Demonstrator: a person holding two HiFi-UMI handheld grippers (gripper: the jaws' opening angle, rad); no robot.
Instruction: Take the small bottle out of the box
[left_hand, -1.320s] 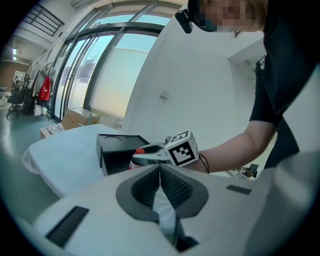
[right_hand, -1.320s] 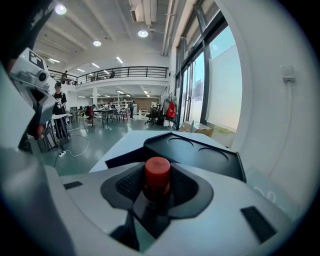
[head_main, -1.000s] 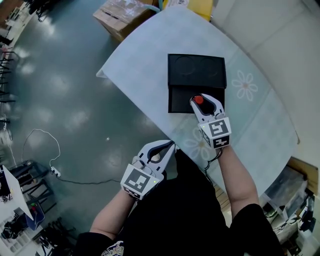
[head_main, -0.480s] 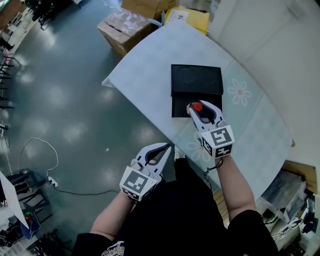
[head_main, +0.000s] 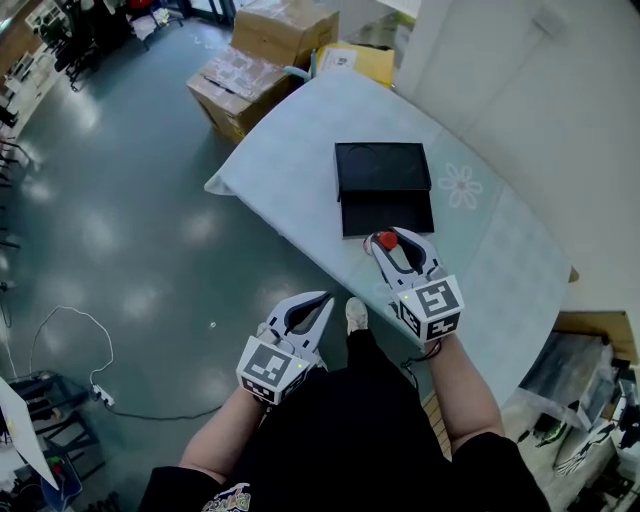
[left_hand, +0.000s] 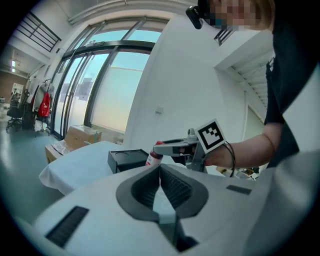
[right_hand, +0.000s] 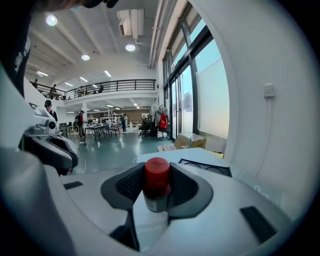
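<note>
Two grippers to watch. Far left of the box (head_main: 385, 187), off the table (head_main: 290, 150) and over the floor (head_main: 150, 200): left gripper (head_main: 325, 298), pads pressed together, nothing between. No help from there in case of a slip.

Then the box itself, black, lying open on the table.

Just on the near side of the box, up in the air and out of it: small bottle (right_hand: 156, 182) with a red cap, squeezed near its top between the pads of the right gripper (head_main: 395, 238).

Could slide down with a softer squeeze. Could tip sideways with a quick swing. Might then hit the table, roll away from the box to the edge and drop to the floor. Could also bump the box if lowered too close to it. Probably best kept upright, moved slowly, and set down well apart from the box.
</note>
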